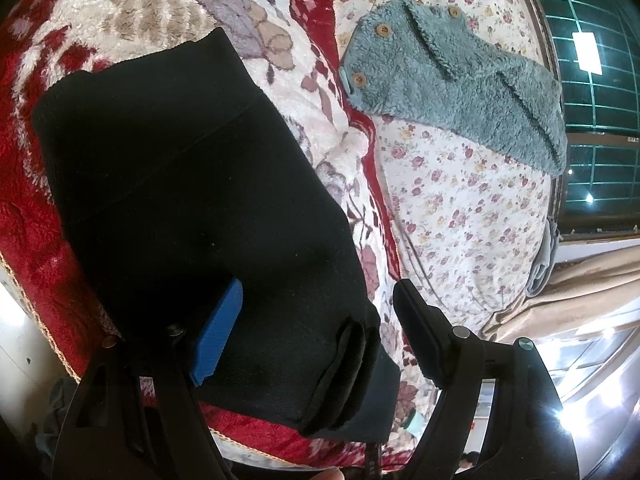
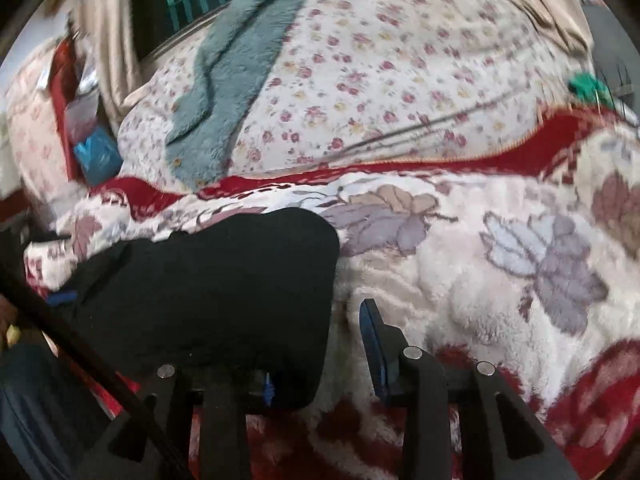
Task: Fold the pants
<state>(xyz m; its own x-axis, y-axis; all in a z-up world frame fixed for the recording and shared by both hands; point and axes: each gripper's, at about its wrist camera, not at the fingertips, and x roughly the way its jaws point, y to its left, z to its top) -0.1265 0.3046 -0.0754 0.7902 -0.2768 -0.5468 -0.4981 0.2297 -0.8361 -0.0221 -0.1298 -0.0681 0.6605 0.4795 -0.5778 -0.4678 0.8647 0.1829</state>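
The black pants (image 1: 192, 184) lie folded in a thick bundle on the red and cream floral blanket (image 1: 132, 12). My left gripper (image 1: 316, 312) is open, its jaws wide apart around the bundle's near end, the blue left pad (image 1: 218, 332) lying on the black cloth. In the right wrist view the pants (image 2: 212, 288) lie at lower left. My right gripper (image 2: 320, 344) is open at the bundle's right edge, its left finger hidden under the cloth, its blue right pad (image 2: 370, 340) over the blanket (image 2: 480, 280).
A teal fleece garment with wooden buttons (image 1: 460, 84) lies on the flowered sheet (image 1: 460, 208) beyond the blanket. A window with a green grille (image 1: 596, 80) and beige curtain (image 1: 580, 296) stand behind. A blue bag (image 2: 96, 156) sits at far left.
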